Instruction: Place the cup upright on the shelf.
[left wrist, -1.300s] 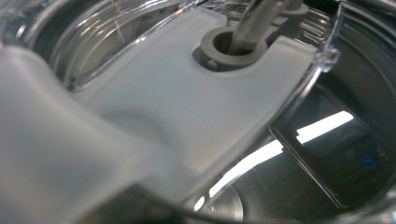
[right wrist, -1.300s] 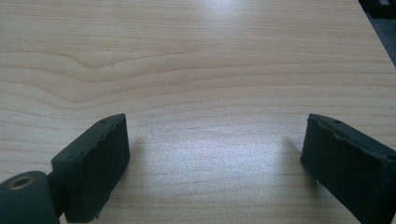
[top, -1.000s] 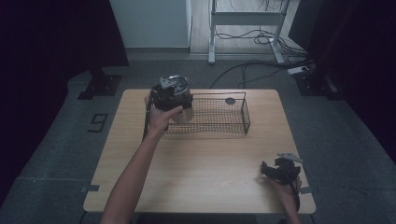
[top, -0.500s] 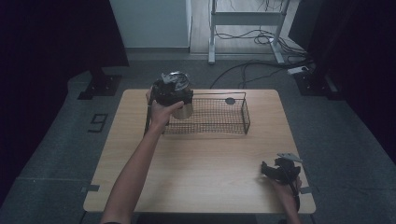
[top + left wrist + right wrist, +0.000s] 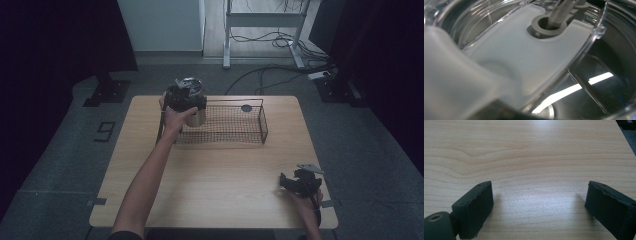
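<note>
Metal cup — cylindrical, steel-coloured, upright at the left end of the wire basket; whether it rests on the basket floor or is held clear cannot be told. The left tool sits directly on top of it, the hand wrapped around both. Close up, the cup carries a clear plastic lid with a frosted white sliding tab — a grey grommet set in it. The polished interior reflects bright light. The basket is black mesh, rectangular, at the bench's far edge.

Dim room, grey carpet floor, light wood counter, white metal frame behind, cables on floor, dark curtains.
</note>
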Tool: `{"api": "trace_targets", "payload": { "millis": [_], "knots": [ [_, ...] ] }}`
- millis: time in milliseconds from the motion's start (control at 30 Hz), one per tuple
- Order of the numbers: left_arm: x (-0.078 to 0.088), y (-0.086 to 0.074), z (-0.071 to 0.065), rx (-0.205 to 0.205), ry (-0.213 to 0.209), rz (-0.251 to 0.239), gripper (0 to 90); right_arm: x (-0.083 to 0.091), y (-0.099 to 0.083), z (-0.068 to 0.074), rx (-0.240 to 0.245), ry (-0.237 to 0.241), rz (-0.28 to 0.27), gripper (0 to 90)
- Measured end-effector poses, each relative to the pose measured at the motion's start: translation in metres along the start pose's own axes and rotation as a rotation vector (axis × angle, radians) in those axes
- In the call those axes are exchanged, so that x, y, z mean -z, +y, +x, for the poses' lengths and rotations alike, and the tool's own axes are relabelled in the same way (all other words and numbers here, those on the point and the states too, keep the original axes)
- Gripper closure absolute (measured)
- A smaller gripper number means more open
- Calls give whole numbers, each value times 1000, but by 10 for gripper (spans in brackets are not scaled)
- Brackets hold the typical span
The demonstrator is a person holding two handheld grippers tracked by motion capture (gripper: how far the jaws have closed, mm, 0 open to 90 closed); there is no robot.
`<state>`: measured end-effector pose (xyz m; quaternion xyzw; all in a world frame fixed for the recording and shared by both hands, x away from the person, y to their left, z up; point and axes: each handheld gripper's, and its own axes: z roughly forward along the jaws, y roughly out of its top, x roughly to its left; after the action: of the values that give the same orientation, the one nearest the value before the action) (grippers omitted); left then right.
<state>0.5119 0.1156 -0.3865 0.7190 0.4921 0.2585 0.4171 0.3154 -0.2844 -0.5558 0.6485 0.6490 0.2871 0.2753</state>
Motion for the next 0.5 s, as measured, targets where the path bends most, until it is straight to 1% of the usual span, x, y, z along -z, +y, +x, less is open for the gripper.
{"api": "trace_targets", "payload": {
  "millis": [200,300,400,500],
  "knots": [
    [-14,-8,-1,14,6,8,41,0,0,0,-1,0,-1,78],
    [-21,-13,0,18,5,22,41,0,0,0,-1,-1,-1,80],
    [-27,-19,1,21,14,38,41,0,0,0,0,-1,-2,81],
    [-30,-22,2,46,-2,41,41,0,0,0,0,-1,-2,81]
  ]
}}
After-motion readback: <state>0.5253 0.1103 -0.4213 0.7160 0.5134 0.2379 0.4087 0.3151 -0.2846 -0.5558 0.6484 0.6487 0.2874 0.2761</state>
